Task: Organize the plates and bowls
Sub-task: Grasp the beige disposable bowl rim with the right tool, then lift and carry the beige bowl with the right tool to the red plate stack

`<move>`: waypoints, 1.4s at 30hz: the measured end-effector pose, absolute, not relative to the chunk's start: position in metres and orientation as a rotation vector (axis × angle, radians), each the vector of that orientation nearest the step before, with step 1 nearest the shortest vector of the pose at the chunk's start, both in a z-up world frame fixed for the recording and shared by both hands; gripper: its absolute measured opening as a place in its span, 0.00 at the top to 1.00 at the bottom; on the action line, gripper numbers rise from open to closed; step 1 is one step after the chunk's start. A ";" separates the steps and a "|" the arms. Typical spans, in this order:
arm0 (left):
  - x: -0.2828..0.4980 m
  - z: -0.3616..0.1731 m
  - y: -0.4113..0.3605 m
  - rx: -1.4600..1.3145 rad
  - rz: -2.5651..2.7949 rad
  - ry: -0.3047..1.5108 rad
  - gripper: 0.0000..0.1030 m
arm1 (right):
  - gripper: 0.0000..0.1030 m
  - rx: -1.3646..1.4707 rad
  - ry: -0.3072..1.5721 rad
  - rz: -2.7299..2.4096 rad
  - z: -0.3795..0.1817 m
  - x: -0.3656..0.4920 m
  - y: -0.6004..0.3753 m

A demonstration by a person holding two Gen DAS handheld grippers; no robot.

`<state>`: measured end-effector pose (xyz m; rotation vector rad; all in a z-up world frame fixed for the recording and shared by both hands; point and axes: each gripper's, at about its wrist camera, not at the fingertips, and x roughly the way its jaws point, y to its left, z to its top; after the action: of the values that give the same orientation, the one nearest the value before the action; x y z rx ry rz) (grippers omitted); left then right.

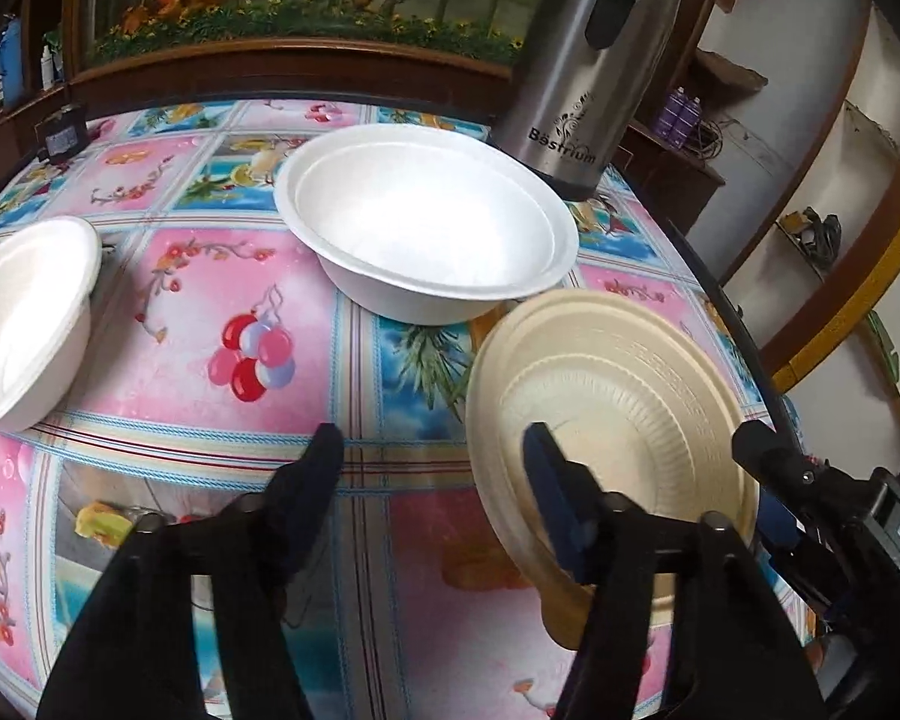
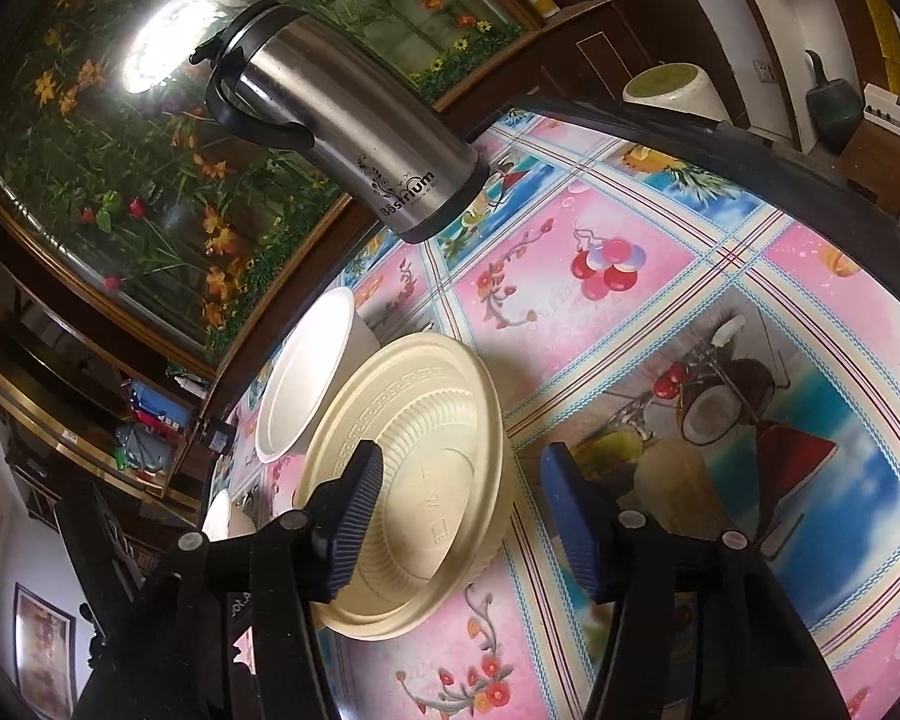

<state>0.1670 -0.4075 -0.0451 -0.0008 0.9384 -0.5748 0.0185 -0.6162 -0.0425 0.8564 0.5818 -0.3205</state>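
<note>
Finding: the cream plate (image 1: pixel 618 396) lies at the near right of the counter (image 1: pixel 210 300), just beside the large white bowl (image 1: pixel 426 234). Whether it lies flat or its near edge is raised cannot be told.

Your left tool (image 1: pixel 435 456) stands half open across the plate's left rim, one finger over the dish and the other over bare cloth. Neither pad presses.

Your right tool (image 2: pixel 462 480) straddles the opposite rim in the same way. It is partly open, with a gap showing at the outer pad. I judge this as a two-sided approach, chosen because a shallow rim gives a single tool little purchase.

The small white bowl (image 1: pixel 24 324) sits well apart at the left and is untouched. The steel flask (image 1: pixel 594 72) stands behind the large bowl, so mind it on any lift. Nothing is gripped yet.
</note>
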 end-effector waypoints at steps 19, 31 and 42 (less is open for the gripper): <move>0.160 -0.043 -0.414 0.017 -0.658 0.938 0.87 | 0.89 0.822 0.618 -0.349 -0.045 0.021 -0.612; 0.153 -0.040 -0.414 0.039 -0.656 0.940 0.87 | 0.89 0.857 0.615 -0.355 -0.049 0.015 -0.612; 0.108 -0.041 -0.380 0.116 -0.656 0.955 0.86 | 0.90 0.867 0.630 -0.354 -0.045 -0.015 -0.583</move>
<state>0.1084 -0.3796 -0.0414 0.1161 0.9552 -0.6557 -0.0147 -0.5833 -0.0452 0.8668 0.6301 -0.3535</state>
